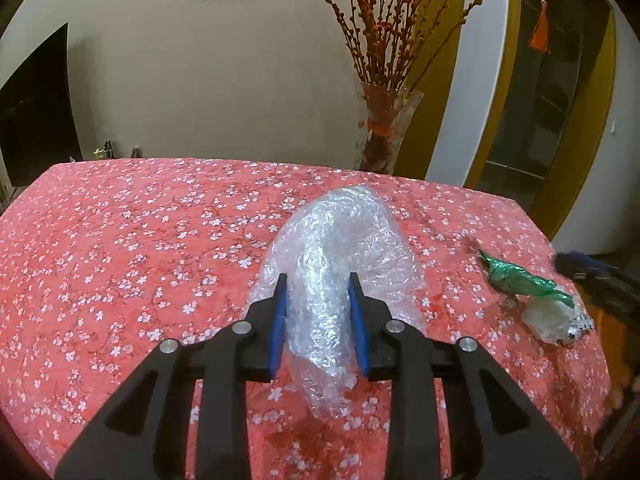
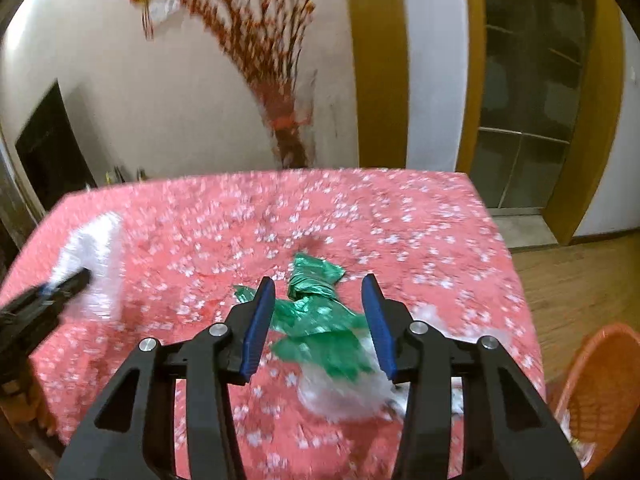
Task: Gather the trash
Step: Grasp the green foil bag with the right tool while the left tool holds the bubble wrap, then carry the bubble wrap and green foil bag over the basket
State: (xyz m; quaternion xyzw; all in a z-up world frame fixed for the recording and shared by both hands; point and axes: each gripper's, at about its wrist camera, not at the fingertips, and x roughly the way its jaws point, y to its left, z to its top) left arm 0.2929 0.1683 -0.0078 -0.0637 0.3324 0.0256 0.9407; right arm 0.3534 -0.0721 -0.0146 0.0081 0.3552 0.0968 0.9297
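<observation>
The crumpled bubble wrap (image 1: 340,264) sits near the middle of the red floral tablecloth (image 1: 120,248), and the left gripper (image 1: 319,285) has its two blue pads (image 1: 277,320) pressed against either side of it, clamped on the wad (the plastic bulges out above and below the pads). Off to the right of the bubble wrap, near the cloth's right edge, lies a green foil wrapper (image 1: 520,278), touching a clear plastic scrap (image 1: 548,318) just in front of it.

In the right wrist view, which is blurred, the right gripper (image 2: 319,294) hangs over the green foil wrapper (image 2: 316,312) with its jaws spread apart and the foil between them; whether either pad touches it cannot be told. The clear plastic scrap (image 2: 344,396) lies under the foil's near end. Beyond the cloth's right edge, low down, stands an orange basket (image 2: 600,384). Behind the tablecloth's far edge stands a glass vase (image 1: 384,132) of red-budded branches (image 1: 384,20).
</observation>
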